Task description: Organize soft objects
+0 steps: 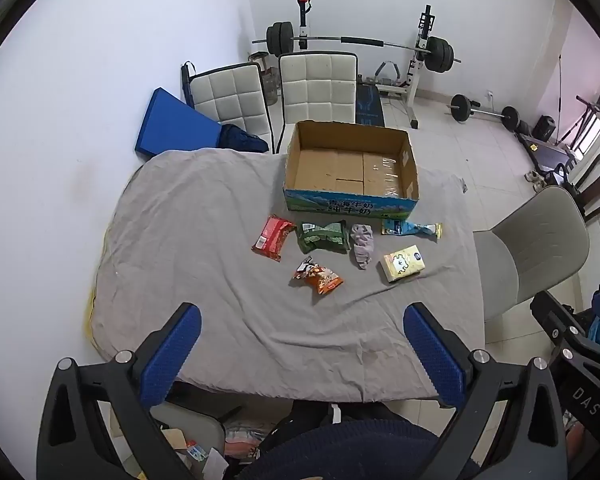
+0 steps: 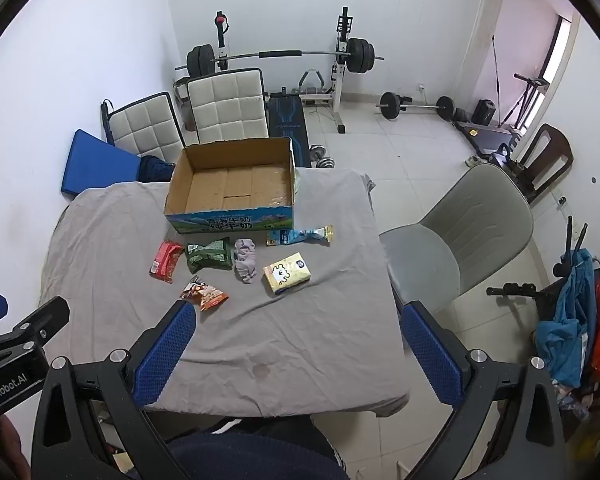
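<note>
Grey-clothed table (image 1: 204, 240), empty cardboard box (image 1: 352, 196), both tongs (image 1: 302, 354) (image 2: 296, 354) wide apart.

White Chinese characters 青海牛奶, 纯牛奶 on the cardboard box (image 1: 350, 207) front at 12 o'clock, "GenRobot.AI" on left gripper (image 2: 4, 380) body at 8 o'clock, "DAS" on right gripper (image 1: 584, 400) at 4 o'clock.

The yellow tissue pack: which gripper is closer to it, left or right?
Right, I think, but only barely. Both open grippers hang back over the table's near edge. The yellow tissue pack lies ahead between the right gripper fingers, and ahead toward the right finger of the left gripper.
</note>
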